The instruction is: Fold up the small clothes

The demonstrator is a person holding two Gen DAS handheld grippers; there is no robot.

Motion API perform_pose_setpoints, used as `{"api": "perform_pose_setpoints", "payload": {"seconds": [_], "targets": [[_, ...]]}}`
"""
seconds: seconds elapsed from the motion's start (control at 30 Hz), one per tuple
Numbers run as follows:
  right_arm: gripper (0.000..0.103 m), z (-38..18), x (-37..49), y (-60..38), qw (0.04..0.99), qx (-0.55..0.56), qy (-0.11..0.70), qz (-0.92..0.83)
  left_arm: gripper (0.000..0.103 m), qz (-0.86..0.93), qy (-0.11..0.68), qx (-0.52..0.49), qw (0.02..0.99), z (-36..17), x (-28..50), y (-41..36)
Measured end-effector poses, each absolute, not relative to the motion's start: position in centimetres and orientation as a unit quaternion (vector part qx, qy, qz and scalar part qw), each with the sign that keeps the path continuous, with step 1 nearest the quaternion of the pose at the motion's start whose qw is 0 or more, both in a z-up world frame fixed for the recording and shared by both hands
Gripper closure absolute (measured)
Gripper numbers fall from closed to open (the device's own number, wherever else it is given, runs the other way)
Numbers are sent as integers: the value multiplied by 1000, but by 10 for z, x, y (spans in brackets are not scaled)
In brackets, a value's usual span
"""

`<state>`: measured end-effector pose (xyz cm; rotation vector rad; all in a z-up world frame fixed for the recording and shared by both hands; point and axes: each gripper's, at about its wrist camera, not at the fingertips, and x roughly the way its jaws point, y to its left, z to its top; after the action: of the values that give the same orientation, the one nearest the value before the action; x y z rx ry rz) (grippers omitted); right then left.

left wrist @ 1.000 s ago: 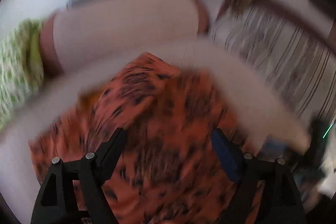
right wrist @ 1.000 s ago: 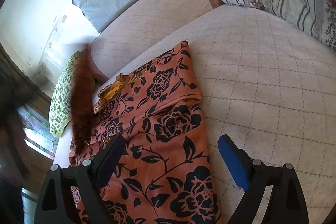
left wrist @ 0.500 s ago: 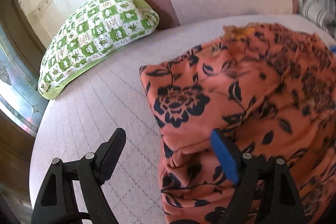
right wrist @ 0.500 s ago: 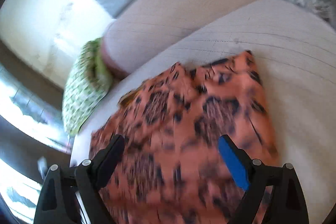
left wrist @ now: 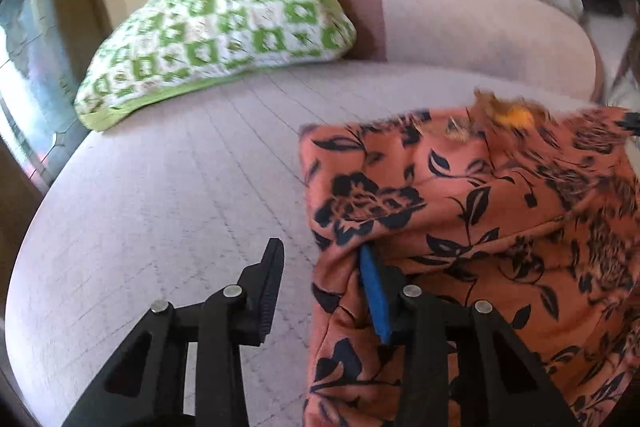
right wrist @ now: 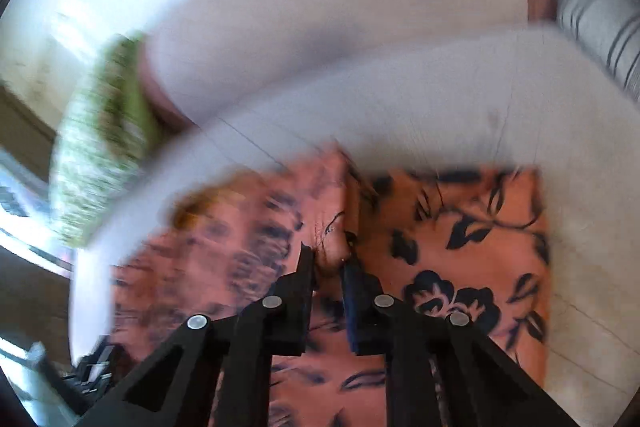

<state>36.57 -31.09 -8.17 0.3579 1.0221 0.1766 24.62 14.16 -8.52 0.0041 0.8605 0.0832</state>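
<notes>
An orange garment with black flowers [left wrist: 460,211] lies on the pale quilted bed [left wrist: 180,187]. My left gripper [left wrist: 320,251] sits at the garment's left edge and its jaws are closing. The blue pad [left wrist: 372,291] is tucked against the cloth, while the black finger [left wrist: 272,267] is still apart from it over the bedspread. In the blurred right wrist view the garment [right wrist: 460,227] shows a folded upper edge. My right gripper [right wrist: 329,257] is closing there, its jaws almost together with a raised pinch of the cloth between them.
A green-and-white patterned pillow [left wrist: 224,27] lies at the bed's far left, next to a long pale bolster [left wrist: 460,19]. A striped pillow [right wrist: 608,27] is at the far right. A window [left wrist: 24,67] borders the bed on the left.
The left gripper moved from above the garment to its left edge and its jaws narrowed. The right gripper shifted toward the garment's top fold and its wide jaws closed onto the cloth.
</notes>
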Motion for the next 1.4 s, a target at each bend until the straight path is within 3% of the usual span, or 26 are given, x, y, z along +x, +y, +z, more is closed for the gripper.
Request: {"api": "perform_pose_setpoints", "payload": {"seconds": [0.07, 0.17, 0.2, 0.23, 0.27, 0.33, 0.4, 0.5, 0.63, 0.7, 0.77, 0.83, 0.97, 1.03, 1.13, 1.2, 1.23, 1.4], "targets": [[90, -43, 328, -311, 888, 139, 430, 82, 60, 46, 428, -3, 903, -90, 244, 148], [85, -62, 306, -319, 879, 126, 457, 51, 57, 41, 439, -15, 897, -92, 237, 155], [72, -92, 304, -320, 860, 97, 500, 37, 53, 42, 438, -19, 898, -88, 234, 157], [52, -116, 303, -320, 839, 79, 537, 28, 53, 42, 434, -24, 900, -83, 231, 160], [43, -128, 303, -321, 829, 67, 556, 17, 51, 40, 426, -31, 903, -75, 227, 162], [35, -125, 289, -328, 843, 86, 531, 27, 41, 40, 403, -31, 914, -56, 223, 165], [35, -101, 280, -333, 863, 106, 493, 19, 39, 29, 380, -31, 924, -36, 229, 163], [24, -60, 279, -327, 891, 120, 437, 44, 36, -7, 370, -18, 929, -16, 256, 140], [22, -50, 302, -299, 888, 123, 432, 99, 34, -61, 386, 14, 920, -12, 296, 95], [22, -66, 309, -288, 877, 129, 449, 112, 31, -75, 439, 23, 895, -35, 311, 77], [21, -94, 314, -282, 853, 138, 489, 123, 31, -84, 522, 105, 842, -89, 314, 55], [21, -142, 319, -289, 824, 117, 548, 90, 30, -79, 479, 117, 867, -93, 297, 60], [20, -137, 307, -297, 836, 83, 535, 88, 30, -88, 432, 72, 895, -56, 274, 83], [20, -127, 303, -306, 846, 84, 521, 78, 26, -66, 418, 82, 902, -48, 272, 90], [15, -125, 299, -307, 845, 77, 521, 89, 24, -53, 521, 145, 839, -93, 293, 90], [15, -138, 305, -302, 820, 65, 563, 84, 24, -52, 488, 105, 865, -79, 285, 101], [15, -131, 302, -297, 830, 60, 549, 78, 24, -46, 523, 90, 846, -68, 280, 106], [15, -90, 284, -291, 845, 88, 515, 117, 24, -29, 491, 75, 868, -52, 261, 129]]}}
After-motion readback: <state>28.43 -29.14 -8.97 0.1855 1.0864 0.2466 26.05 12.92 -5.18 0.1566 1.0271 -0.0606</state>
